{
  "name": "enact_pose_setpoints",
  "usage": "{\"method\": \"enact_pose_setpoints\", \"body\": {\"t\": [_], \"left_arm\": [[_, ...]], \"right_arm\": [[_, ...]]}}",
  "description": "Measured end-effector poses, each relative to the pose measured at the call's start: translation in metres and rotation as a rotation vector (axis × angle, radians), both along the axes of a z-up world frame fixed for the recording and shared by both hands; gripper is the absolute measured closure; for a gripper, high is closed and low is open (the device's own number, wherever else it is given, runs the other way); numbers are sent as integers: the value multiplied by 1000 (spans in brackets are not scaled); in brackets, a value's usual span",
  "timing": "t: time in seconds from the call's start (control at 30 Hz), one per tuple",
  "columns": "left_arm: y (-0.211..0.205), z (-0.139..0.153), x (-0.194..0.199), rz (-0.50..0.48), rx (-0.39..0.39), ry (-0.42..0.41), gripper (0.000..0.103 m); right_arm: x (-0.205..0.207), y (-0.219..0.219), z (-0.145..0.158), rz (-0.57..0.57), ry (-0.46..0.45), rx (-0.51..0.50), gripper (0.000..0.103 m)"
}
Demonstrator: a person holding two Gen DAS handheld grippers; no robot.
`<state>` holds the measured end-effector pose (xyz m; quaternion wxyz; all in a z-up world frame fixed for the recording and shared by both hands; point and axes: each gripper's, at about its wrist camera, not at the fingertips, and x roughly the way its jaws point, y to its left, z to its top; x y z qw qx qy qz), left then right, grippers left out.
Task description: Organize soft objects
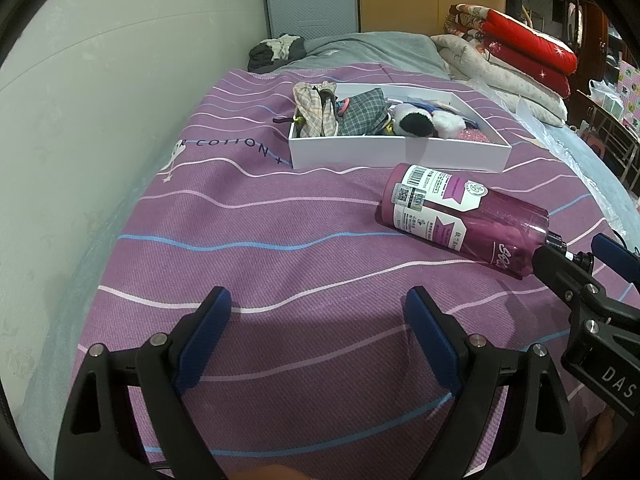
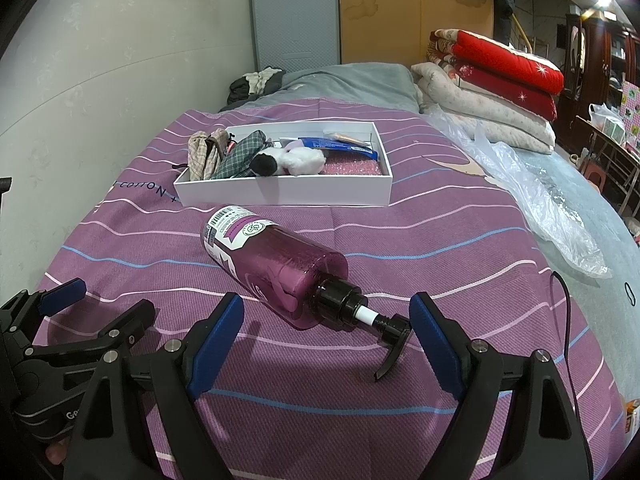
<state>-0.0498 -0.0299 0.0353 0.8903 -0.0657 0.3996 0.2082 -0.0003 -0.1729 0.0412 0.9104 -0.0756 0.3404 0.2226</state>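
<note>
A purple pump bottle [image 2: 276, 264] is seen lying on the bed [image 2: 440, 240], neck end nearest, its long axis slanting away leftward toward the white box [image 2: 288, 192]. It lies just ahead of the right tongs [image 2: 326, 340], spread apart and empty; the left tongs [image 1: 318, 340], likewise apart, are farther off.

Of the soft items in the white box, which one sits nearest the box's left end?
The beige checked cloth, draped at the white box's left end; the grey plaid cloth and plush toy lie further right.

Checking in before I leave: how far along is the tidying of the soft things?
Done: cloth pouches and plush toy lie in the white box. In hand: nothing; left gripper and right gripper are open. Left: the purple pump bottle lies on the bedspread.
</note>
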Motion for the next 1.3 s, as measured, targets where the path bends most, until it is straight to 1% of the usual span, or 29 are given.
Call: {"method": "enact_pose_setpoints", "body": {"t": [0.73,1.1,1.17,1.2,1.23,1.27,1.3], "left_arm": [[1,-1,1,1,2,3,14],[0,1,1,-6,15,-5,14],[0,3,0,-15,3,-18,14],[0,6,-2,-16,1,-27,16],[0,10,-5,-32,-11,-30,19],[0,13,-6,-53,-28,-26,20],[-1,16,-8,-85,-59,-6,22]], "right_arm": [[1,0,0,1,1,0,17],[0,-1,0,1,3,-1,17],[0,0,0,0,5,-3,17],[-1,0,0,0,9,-8,17],[-2,0,-1,2,17,-15,17],[-3,0,0,4,28,-23,17],[-4,0,0,11,48,-34,17]]}}
